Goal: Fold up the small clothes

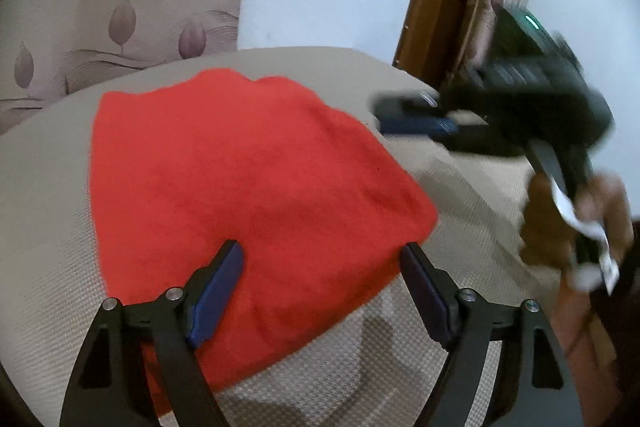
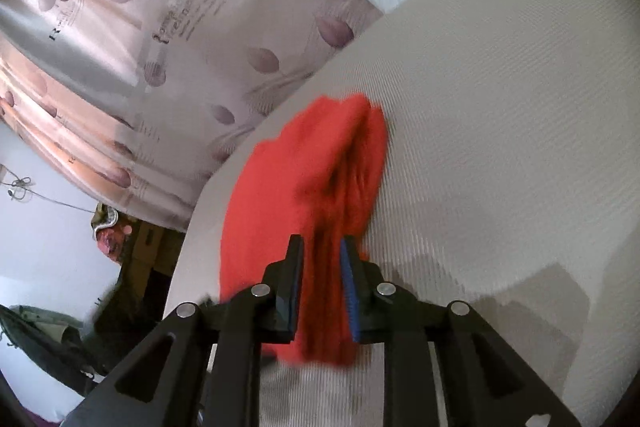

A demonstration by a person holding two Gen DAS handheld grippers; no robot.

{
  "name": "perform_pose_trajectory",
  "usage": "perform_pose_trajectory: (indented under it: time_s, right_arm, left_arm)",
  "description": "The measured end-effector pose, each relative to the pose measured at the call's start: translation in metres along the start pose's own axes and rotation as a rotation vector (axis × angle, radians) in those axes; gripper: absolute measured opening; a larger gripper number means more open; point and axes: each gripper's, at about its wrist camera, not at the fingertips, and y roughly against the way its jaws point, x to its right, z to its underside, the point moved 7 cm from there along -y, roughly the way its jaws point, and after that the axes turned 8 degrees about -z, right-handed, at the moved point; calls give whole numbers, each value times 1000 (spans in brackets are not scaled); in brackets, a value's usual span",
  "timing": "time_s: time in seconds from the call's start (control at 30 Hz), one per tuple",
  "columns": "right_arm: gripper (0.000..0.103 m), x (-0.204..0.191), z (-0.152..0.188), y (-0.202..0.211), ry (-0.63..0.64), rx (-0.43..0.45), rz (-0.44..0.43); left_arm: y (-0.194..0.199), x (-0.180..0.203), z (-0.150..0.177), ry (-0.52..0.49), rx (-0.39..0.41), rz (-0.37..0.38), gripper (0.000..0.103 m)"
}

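**A:** Two claws, one red garment (image 1: 240,187). Where does the cloth lie?

**B:** Spread on the beige woven worktop (image 1: 48,187), mostly flat in the left wrist view, with its near edge reaching down between the left claw's (image 1: 322,261) fingers.

**A:** And that left claw?

**B:** Spread wide, blue pads facing inward. Its left finger (image 1: 218,291) sits over the red fabric; the right one stands at the cloth's near right corner. Nothing is pinched between them, and I cannot tell whether the tips touch the cloth.

**A:** The right claw?

**B:** From its own camera the right claw (image 2: 322,255) is narrowed, with a bunched ridge of the red garment (image 2: 304,187) running up between its two pads. The picture is motion-blurred, so the folds are smeared, but the fabric fills the gap between the fingers.

**A:** Does the left camera catch it?

**B:** Yes, as a dark blurred shape at the right, near the worktop's far right edge, with the person's hand (image 1: 560,227) behind it. It appears apart from the cloth there.

**A:** Surroundings?

**B:** A leaf-print curtain (image 1: 120,7) behind the worktop, a pale wall, and a brown wooden door (image 1: 448,7) at the right.
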Motion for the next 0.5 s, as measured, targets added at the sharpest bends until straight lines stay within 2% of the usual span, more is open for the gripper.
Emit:
perform_pose_trajectory:
  time_s: [0.23, 0.27, 0.3, 0.33, 0.43, 0.5]
  right_arm:
    - [26, -7, -36, -58, 55, -94, 4]
    - [22, -5, -38, -67, 58, -110, 13]
    - [10, -3, -39, -74, 72, -120, 32]
    - [7, -3, -39, -76, 89, -121, 43]
    - [4, -9, -46, -64, 180, -59, 107]
    - [2, -1, -48, -62, 184, -66, 135]
  left_arm:
    - [-3, 1, 3, 11, -15, 37, 80]
    - [-3, 2, 3, 9, -15, 40, 80]
    - [-4, 1, 3, 5, -17, 41, 80]
    - [-4, 2, 3, 1, -18, 41, 80]
    - [-3, 4, 4, -6, -16, 55, 80]
    - [-3, 5, 3, -7, -20, 55, 80]
